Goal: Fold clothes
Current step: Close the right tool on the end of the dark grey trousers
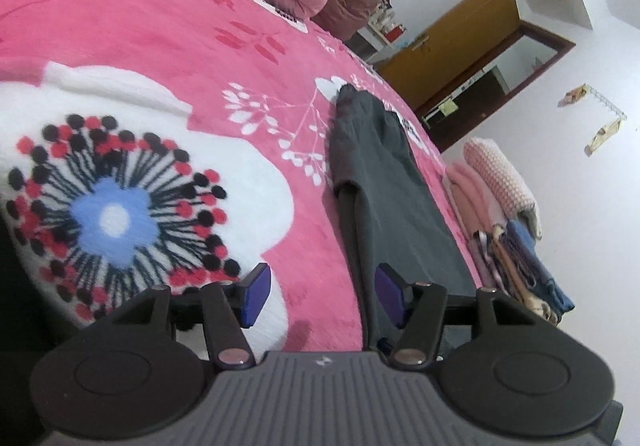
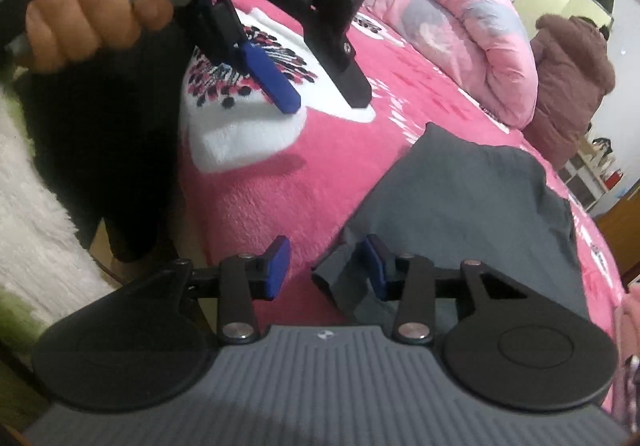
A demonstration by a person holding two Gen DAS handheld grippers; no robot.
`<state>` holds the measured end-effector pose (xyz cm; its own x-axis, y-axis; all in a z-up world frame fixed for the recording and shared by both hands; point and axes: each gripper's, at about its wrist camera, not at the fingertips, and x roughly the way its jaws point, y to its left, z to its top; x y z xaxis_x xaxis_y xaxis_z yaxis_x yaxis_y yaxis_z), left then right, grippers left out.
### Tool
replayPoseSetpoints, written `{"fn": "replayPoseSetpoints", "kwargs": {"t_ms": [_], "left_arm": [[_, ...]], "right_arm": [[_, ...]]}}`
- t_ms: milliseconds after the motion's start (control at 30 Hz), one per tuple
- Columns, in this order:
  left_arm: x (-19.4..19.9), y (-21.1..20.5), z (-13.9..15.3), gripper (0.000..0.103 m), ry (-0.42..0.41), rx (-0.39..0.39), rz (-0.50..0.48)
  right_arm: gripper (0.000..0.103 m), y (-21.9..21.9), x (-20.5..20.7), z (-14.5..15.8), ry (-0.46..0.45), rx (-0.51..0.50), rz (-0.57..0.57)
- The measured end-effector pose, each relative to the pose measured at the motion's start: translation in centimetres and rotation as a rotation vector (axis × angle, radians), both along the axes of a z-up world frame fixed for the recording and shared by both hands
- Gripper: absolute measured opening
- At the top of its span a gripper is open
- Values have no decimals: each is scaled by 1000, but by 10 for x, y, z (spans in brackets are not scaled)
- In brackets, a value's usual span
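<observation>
Spreading across the bed, a pink fleece blanket [image 1: 168, 26] with big white flowers, carrying the dark grey trousers [image 1: 376, 182] laid out long and narrow along its right-hand edge, probably flattened ready for a fold. Hovering low over the near end of the trousers, the left gripper [image 1: 322, 296], blue pads spread with nothing between them. Hanging over the near corner of the same garment [image 2: 460, 198], the right gripper [image 2: 326, 270], jaws parted, a grey flap of cloth lying against its right pad, apparently not pinched. Waiting beyond the bed edge, a stack of folded clothes [image 1: 516, 246].
</observation>
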<state>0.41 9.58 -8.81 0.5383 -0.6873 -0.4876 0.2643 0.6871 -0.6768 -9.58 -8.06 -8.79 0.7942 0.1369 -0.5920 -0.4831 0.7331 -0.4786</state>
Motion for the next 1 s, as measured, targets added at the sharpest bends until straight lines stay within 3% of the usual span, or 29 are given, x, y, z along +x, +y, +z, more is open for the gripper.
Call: {"fn": "replayPoseSetpoints", "kwargs": {"t_ms": [100,267,500,733,833,1000], "left_arm": [[0,4,1,59,-13,-14,4],[1,6,3,59,-26,-34,-4],[14,-10,3,59,11,-130,-99],[45,-54,4,59,52,-114,-182],[62,-65,0,59,86,-116,-181],[79,-86,-3,60,93,-59,-207]], "right_arm": [[25,0,5,0,-14,-16,-31],[4,-17,9,7,17,79,-82],[3,-59,6,33,48,421,-190],[3,-95,0,48,40,707,-244],[3,-108,-5,50,18,767,-266],[3,-120,-9,47,-11,782,-287]]}}
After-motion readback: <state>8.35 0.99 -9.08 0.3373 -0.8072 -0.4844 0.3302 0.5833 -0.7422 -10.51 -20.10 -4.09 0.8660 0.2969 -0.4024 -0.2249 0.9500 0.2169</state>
